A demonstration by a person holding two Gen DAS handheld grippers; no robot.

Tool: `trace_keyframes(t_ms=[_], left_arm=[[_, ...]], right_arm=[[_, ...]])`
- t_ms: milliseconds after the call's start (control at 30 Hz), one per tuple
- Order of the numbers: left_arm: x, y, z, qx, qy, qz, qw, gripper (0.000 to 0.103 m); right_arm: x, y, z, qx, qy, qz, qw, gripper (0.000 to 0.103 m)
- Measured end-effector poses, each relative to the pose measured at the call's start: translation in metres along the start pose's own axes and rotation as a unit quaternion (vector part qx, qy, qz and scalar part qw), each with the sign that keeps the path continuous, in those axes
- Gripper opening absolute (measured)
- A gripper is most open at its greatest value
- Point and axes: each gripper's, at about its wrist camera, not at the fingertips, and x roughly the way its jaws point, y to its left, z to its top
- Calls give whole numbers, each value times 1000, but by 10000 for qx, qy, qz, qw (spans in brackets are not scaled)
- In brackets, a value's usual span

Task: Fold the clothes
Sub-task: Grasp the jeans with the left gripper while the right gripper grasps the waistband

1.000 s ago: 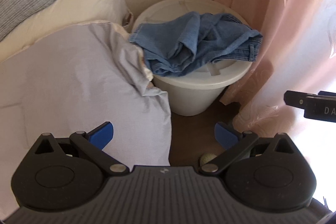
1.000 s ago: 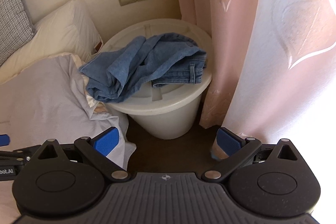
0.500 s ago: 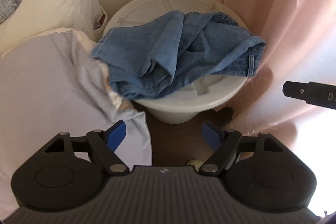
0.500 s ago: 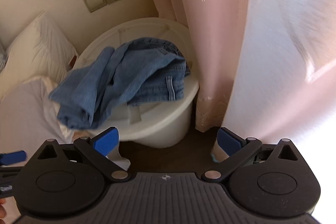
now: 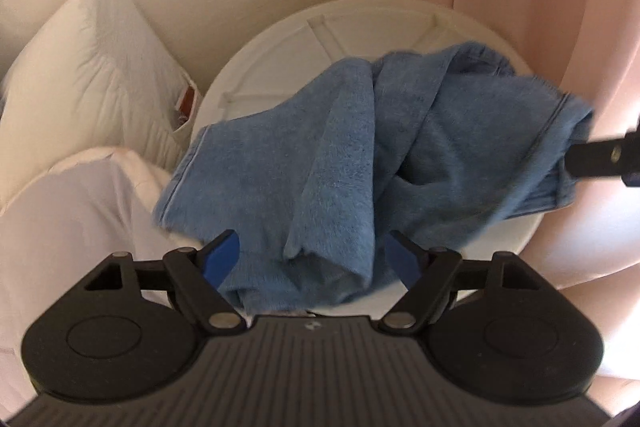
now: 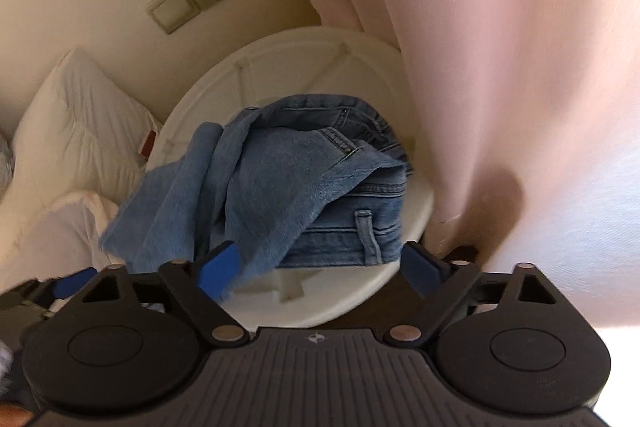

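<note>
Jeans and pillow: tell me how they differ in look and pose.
The jeans are blue denim; the pillow is white. The jeans lie crumpled on the round white tub lid, one end spilling over its edge; the pillow stands propped against the wall, beside the tub. The jeans show seams and a belt loop; the pillow is plain and creased. Both are soft fabric.

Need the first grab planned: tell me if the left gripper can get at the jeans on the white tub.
Probably yes. The left gripper is open, with the jeans bunched between its fingers and nothing in between.
</note>
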Motion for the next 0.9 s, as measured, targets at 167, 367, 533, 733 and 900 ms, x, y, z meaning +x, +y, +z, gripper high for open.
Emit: trace_keyframes(t_ms=[167, 367, 533, 733, 900], left_arm=[[37, -12, 6, 464, 8, -76, 9989, 77], [78, -26, 11, 800, 85, -5, 9968, 65], [99, -27, 9, 938, 138, 32, 9955, 31], [68, 8, 16, 217, -211, -138, 9994, 15], [25, 48, 39, -424, -643, -205, 9968, 14]], right_arm=[[29, -22, 6, 976, 120, 359, 9945, 85], [55, -42, 11, 1748, 59, 628, 9826, 79], [66, -45, 17, 1692, 51, 642, 9835, 66], [53, -32, 28, 1147, -227, 820, 9898, 9], [13, 14, 47, 125, -869, 1092, 9901, 7]])
